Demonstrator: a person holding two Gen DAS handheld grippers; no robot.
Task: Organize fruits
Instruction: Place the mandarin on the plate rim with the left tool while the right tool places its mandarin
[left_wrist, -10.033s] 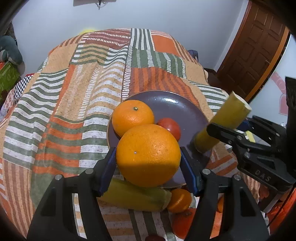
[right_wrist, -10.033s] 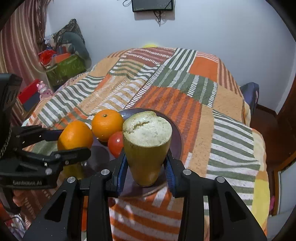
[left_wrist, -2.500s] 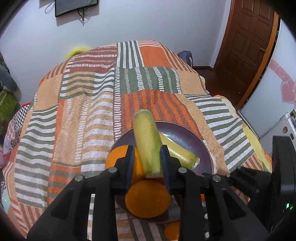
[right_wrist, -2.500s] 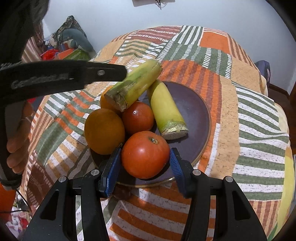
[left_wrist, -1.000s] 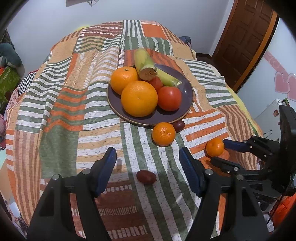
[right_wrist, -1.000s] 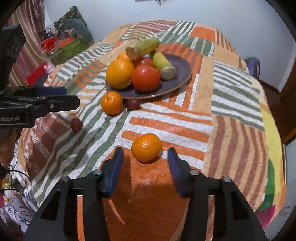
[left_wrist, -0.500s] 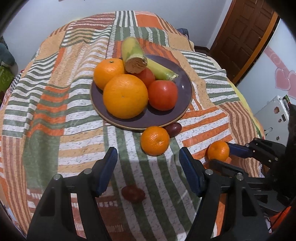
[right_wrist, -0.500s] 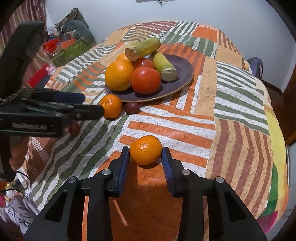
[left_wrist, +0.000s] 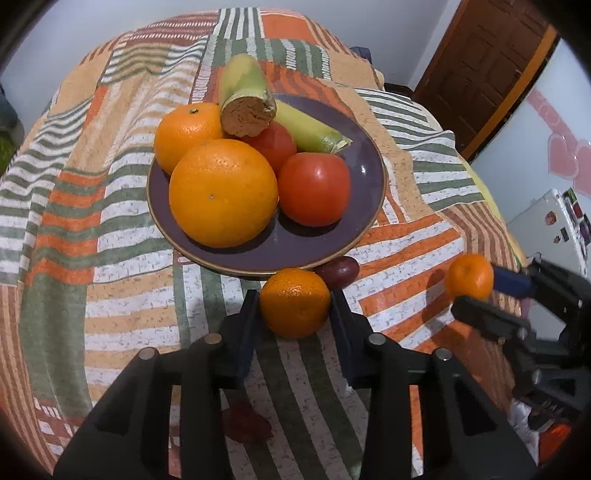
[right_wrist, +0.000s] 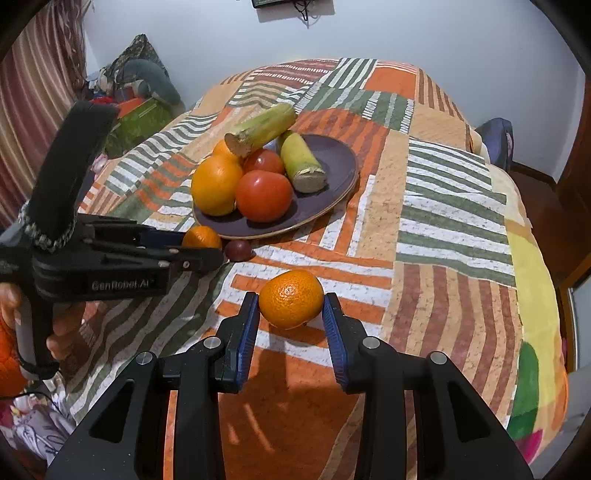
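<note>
A dark purple plate (left_wrist: 364, 166) (right_wrist: 332, 162) holds two oranges, two tomatoes and two sugarcane pieces. My left gripper (left_wrist: 294, 306) is shut on a small mandarin (left_wrist: 294, 303) just in front of the plate, on the cloth. My right gripper (right_wrist: 290, 304) is shut on another small mandarin (right_wrist: 291, 298), right of the left one and lifted a little above the cloth; it shows in the left wrist view (left_wrist: 468, 276) too. A dark plum (left_wrist: 338, 266) (right_wrist: 238, 250) lies at the plate's near rim. A second dark plum (left_wrist: 246, 424) lies under my left gripper.
The striped patchwork cloth (right_wrist: 443, 206) covers a bed-like surface that falls off at the right and near edges. Bags and clutter (right_wrist: 136, 99) are at the far left. A wooden door (left_wrist: 484, 70) stands at the far right.
Both grippers moved forward and closed onto the two small mandarins. The left one came closer to the plate; the right one raised its mandarin slightly.
</note>
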